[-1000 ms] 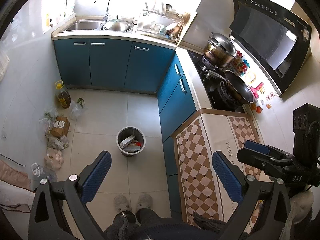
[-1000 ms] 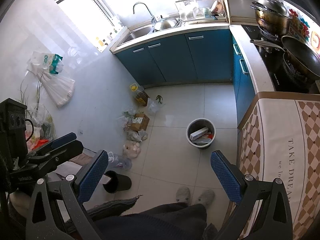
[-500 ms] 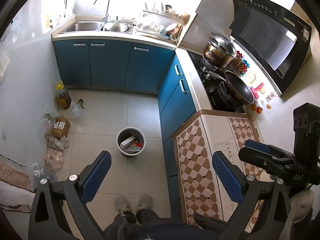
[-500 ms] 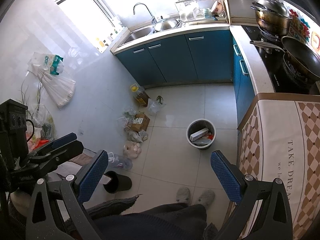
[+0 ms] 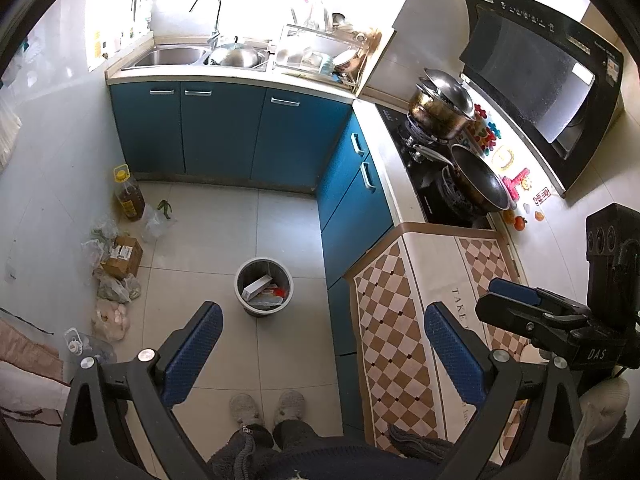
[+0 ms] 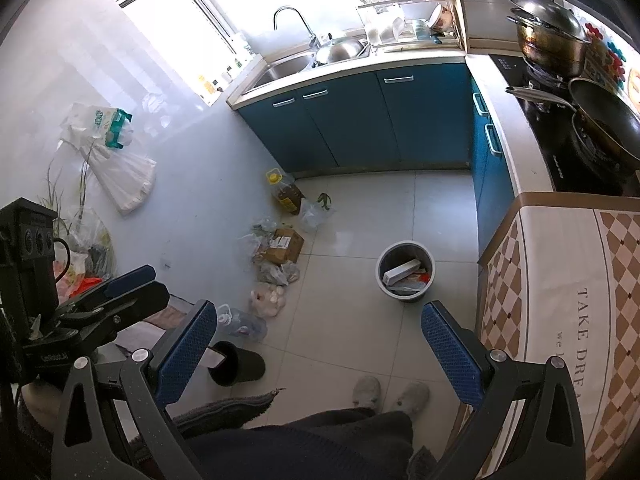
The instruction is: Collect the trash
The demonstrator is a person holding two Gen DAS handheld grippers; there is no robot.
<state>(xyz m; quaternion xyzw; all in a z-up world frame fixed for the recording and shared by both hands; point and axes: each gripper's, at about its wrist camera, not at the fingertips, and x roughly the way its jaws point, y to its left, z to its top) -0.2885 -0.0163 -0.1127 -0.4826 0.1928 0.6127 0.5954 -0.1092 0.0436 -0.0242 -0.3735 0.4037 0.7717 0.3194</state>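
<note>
A grey trash bin stands on the tiled floor and holds a white box and wrappers; it also shows in the right wrist view. Loose trash lies along the left wall: a cardboard box, plastic bags, a clear bottle. The same pile shows in the right wrist view. My left gripper is open and empty, high above the floor. My right gripper is open and empty too. Each gripper shows in the other's view, the right one and the left one.
Blue cabinets with a sink line the far wall. A stove with a pot and pan is on the right. A checkered cloth covers the counter beside me. An oil jug and a tipped black cup are on the floor.
</note>
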